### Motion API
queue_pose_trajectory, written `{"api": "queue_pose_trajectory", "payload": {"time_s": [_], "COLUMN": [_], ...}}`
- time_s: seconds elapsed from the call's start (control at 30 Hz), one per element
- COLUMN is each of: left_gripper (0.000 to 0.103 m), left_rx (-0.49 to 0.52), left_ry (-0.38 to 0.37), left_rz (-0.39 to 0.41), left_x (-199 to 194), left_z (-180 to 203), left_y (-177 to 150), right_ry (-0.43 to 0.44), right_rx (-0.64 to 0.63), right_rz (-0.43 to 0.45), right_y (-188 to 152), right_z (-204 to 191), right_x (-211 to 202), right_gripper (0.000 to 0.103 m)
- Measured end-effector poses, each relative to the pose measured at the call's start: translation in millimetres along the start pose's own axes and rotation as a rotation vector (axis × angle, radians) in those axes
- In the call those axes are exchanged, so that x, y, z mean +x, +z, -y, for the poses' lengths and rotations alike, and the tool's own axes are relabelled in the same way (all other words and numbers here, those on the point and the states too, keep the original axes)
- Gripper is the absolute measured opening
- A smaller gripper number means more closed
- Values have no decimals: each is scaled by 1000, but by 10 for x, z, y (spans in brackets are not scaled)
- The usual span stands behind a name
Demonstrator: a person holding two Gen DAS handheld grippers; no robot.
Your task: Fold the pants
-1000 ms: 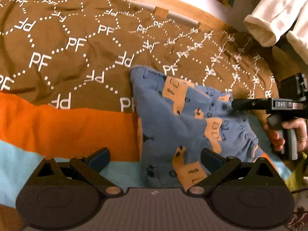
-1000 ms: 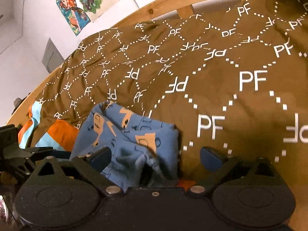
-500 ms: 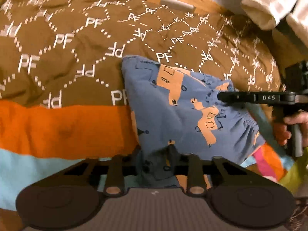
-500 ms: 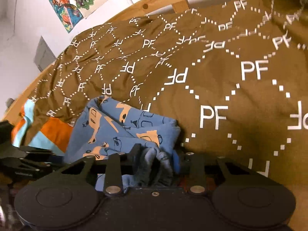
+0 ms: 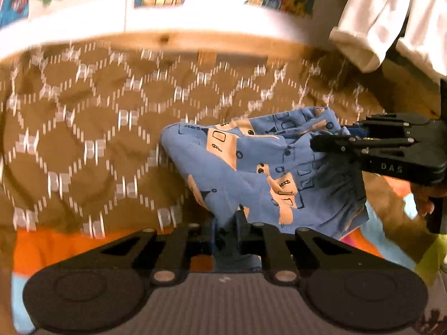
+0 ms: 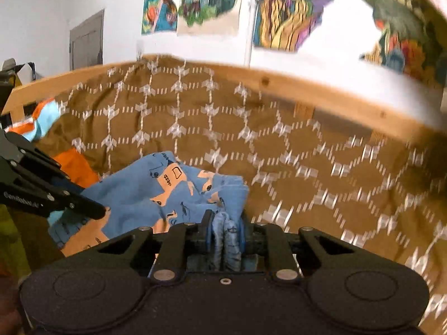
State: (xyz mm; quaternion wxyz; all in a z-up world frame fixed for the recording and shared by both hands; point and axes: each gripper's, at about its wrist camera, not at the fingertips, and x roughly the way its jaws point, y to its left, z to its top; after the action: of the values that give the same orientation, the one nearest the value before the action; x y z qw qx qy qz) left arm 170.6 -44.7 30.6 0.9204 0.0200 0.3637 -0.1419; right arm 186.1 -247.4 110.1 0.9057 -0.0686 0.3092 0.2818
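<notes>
Blue pants [image 5: 251, 167] printed with orange vehicles hang bunched above a brown bedspread. My left gripper [image 5: 225, 223] has its jaws closing, and the pads pinch a fold at the pants' near edge. In the right wrist view, my right gripper [image 6: 225, 223] is also closing, with a thick gather of the pants [image 6: 156, 189] squeezed between its pads. Each gripper shows in the other's view: the right gripper [image 5: 315, 143] grips the cloth's right side, the left gripper [image 6: 100, 212] its left side.
The brown bedspread [image 5: 83, 139] with a white "PF" pattern covers the bed, bounded by a wooden rail [image 5: 167, 39]. Orange and light-blue cloth [image 5: 42, 248] lies near me. White cloth [image 5: 391, 14] hangs at upper right. Posters [image 6: 195, 0] cover the wall. A hand [image 5: 424, 198] holds the right gripper.
Both grippers went from wide open to closed on the pants' edge, then rose, lifting the cloth off the bedspread. Both views tilted up toward the wall.
</notes>
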Motion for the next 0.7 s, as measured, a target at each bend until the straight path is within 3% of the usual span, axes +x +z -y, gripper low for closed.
{"api": "queue_pose_trajectory", "payload": {"time_s": [0.2,0.33,0.57,0.7], "left_gripper": [15,15,15,17], "left_rx": [18,4,-34,-48], "left_ry": [17,36,41,41], "left_rz": [86,69,-40,-62], "left_x": [115,395,960,1012], "left_z": [4,-19,-188,-256], "left_y": [430,552,426,367], "right_ry": [-34,-52,-26,-24], "right_rx": [-15,29,130,187], "right_rz": [41,14,-123,-109], "right_y": [444,596,368,201], "right_z": [326,598,896,1005], "right_x": [35,270,906,1008], "right_gripper": [18,18,20,23]}}
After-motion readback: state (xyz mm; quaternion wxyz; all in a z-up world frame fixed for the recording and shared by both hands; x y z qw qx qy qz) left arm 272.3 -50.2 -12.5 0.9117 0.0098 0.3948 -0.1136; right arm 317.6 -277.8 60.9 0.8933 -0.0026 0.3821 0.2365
